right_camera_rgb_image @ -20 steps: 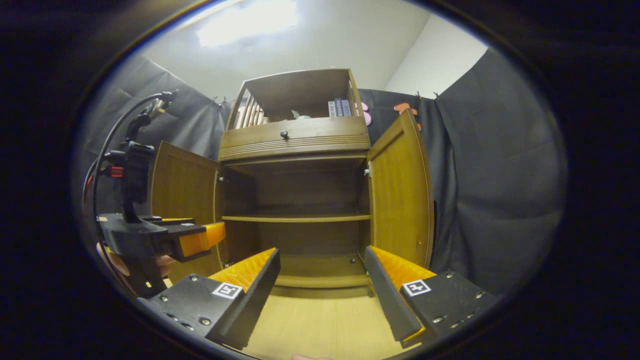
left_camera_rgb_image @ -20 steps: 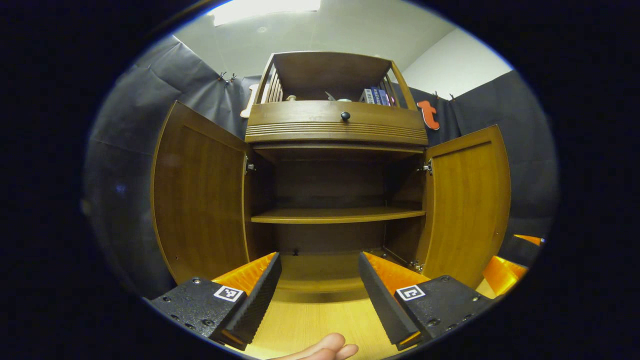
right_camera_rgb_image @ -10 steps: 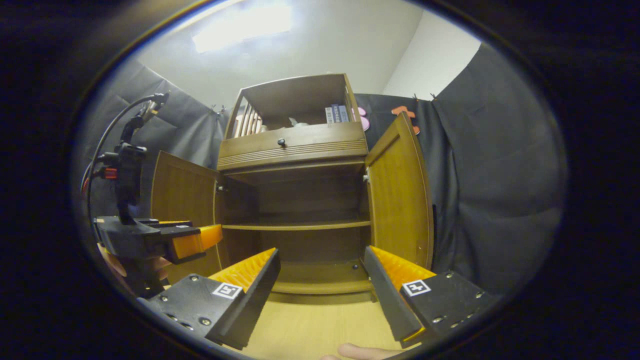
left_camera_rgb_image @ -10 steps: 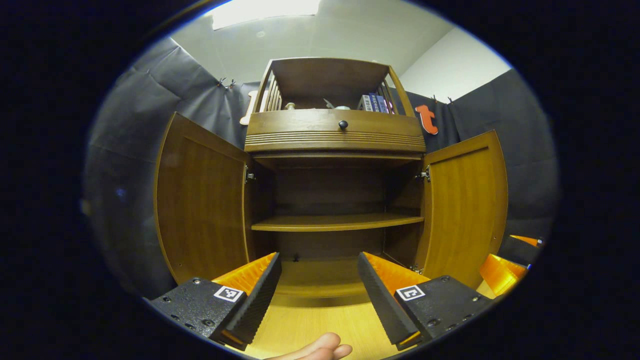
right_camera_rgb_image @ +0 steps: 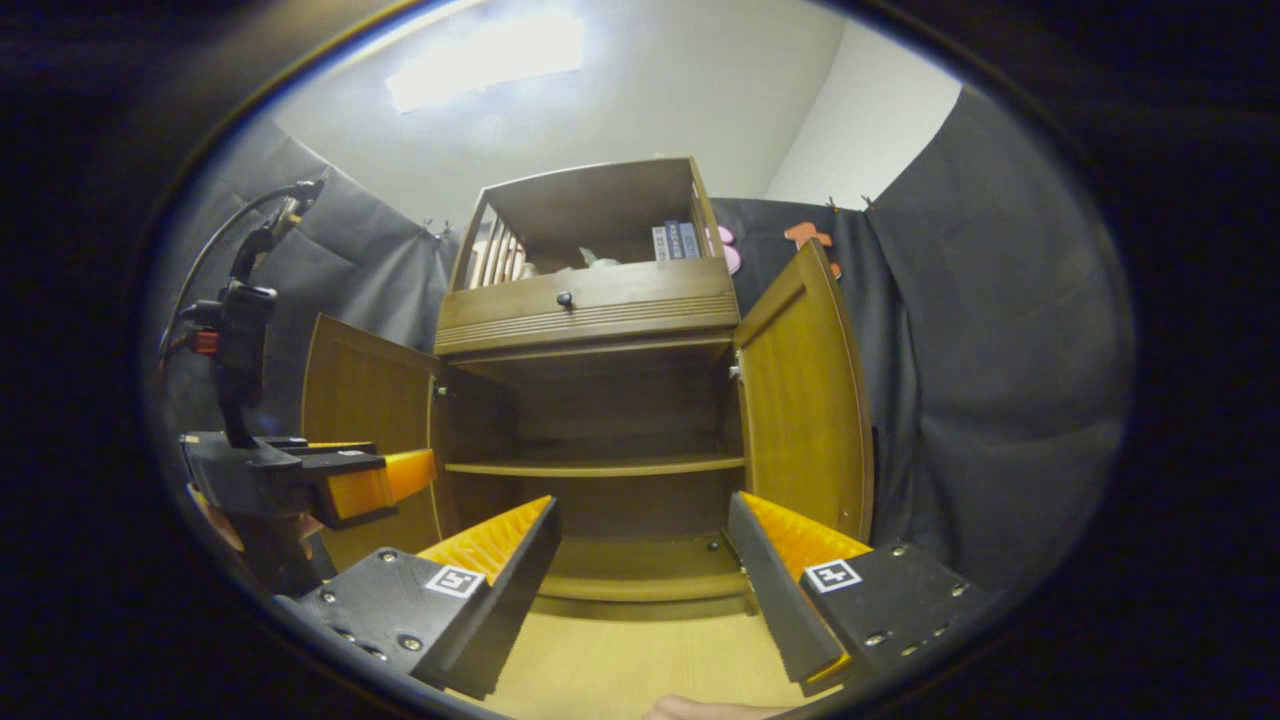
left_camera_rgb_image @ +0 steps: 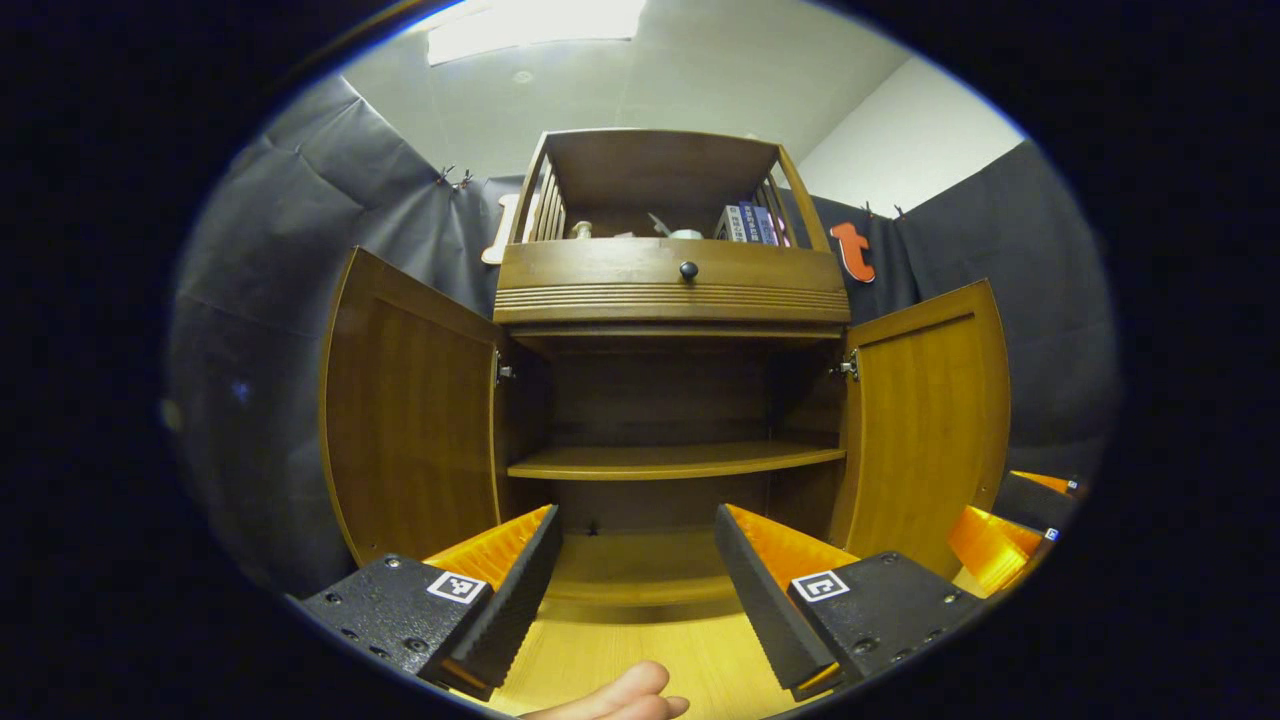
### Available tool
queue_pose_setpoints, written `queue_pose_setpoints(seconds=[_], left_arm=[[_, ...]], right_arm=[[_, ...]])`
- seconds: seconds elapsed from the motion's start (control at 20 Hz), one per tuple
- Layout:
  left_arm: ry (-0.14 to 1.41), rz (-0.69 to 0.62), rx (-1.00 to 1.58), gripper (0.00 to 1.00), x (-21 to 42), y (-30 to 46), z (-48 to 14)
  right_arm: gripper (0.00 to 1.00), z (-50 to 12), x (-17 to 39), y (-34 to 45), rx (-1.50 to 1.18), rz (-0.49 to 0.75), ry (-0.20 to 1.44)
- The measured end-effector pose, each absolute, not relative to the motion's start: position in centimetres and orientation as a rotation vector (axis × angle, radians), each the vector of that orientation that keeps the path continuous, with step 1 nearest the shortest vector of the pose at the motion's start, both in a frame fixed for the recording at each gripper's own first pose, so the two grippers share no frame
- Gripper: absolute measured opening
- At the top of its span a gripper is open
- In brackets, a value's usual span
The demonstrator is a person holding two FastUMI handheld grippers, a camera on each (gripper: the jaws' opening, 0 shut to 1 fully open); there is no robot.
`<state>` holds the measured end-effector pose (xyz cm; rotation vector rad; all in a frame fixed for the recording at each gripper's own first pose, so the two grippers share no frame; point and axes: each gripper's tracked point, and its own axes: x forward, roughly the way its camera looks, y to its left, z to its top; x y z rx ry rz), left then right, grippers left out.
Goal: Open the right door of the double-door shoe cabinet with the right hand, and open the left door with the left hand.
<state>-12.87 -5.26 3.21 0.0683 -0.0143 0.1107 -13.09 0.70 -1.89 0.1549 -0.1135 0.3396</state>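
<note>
Standing open, both shoe cabinet (left_camera_rgb_image: 670,290) doors face two empty, spread grippers.

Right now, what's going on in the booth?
A person holds two sets of tongs in front of a wooden shoe cabinet. Both its doors stand swung open: the left door and the right door. The shelf inside looks bare. The left tongs and right tongs are open, holding nothing and clear of the doors.
</note>
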Motion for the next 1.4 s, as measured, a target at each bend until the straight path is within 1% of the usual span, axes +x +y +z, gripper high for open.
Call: queue_pose_setpoints(seconds=[0.05, 0.1, 0.25, 0.35, 0.4, 0.45, 0.7, 0.8, 0.85, 0.9, 0.95, 1.0, 1.2, 1.3, 1.35, 1.4], left_arm=[[-0.029, 0.096, 0.064, 0.94, -13.0, -5.9, 3.6], [-0.041, 0.081, 0.058, 0.94, -13.2, -6.6, 3.8], [-0.056, 0.033, 0.055, 0.94, -13.6, -8.9, 3.8], [-0.037, 0.029, 0.059, 0.94, -13.5, -9.8, 3.2], [-0.025, 0.027, 0.059, 0.96, -13.6, -10.3, 2.9], [-0.013, 0.019, 0.066, 0.96, -13.6, -10.9, 2.8], [-0.040, 0.057, 0.101, 0.95, -14.2, -11.3, 3.1], [-0.058, 0.064, 0.089, 0.97, -14.0, -11.4, 2.9], [-0.049, 0.069, 0.087, 0.97, -13.6, -11.4, 2.5], [-0.041, 0.083, 0.089, 0.97, -13.5, -10.9, 2.3], [-0.036, 0.102, 0.088, 0.98, -13.3, -10.3, 2.1], [-0.031, 0.117, 0.081, 0.99, -13.2, -10.1, 2.1], [-0.023, 0.137, 0.052, 0.99, -12.9, -8.9, 1.6], [-0.013, 0.142, 0.062, 0.99, -13.1, -8.4, 1.5], [-0.010, 0.139, 0.069, 0.99, -13.3, -8.3, 1.6], [-0.011, 0.135, 0.071, 0.98, -13.6, -8.3, 1.7]], right_arm=[[0.98, -1.8, -13.1, 0.8, 0.157, 0.348, -0.121], [1.00, -1.6, -13.2, 0.6, 0.159, 0.349, -0.131], [1.00, -1.5, -13.2, 0.0, 0.151, 0.343, -0.142], [1.00, -2.1, -13.0, -0.5, 0.131, 0.337, -0.120], [1.00, -2.1, -13.0, -1.0, 0.118, 0.326, -0.115], [1.00, -1.8, -13.2, -1.3, 0.109, 0.321, -0.126], [1.00, -1.9, -13.3, -2.5, 0.076, 0.327, -0.125], [1.00, -2.6, -13.1, -3.1, 0.057, 0.305, -0.119], [1.00, -3.0, -13.0, -3.3, 0.054, 0.296, -0.112], [0.97, -3.4, -13.1, -3.3, 0.052, 0.297, -0.103], [0.97, -3.6, -13.3, -3.1, 0.052, 0.303, -0.101], [1.00, -3.6, -13.4, -3.0, 0.059, 0.307, -0.109], [1.00, -3.8, -13.5, -1.9, 0.085, 0.338, -0.111], [1.00, -4.1, -13.1, -1.8, 0.069, 0.323, -0.099], [0.97, -4.2, -13.1, -1.8, 0.061, 0.311, -0.095], [0.97, -4.1, -13.0, -1.8, 0.059, 0.300, -0.093]])
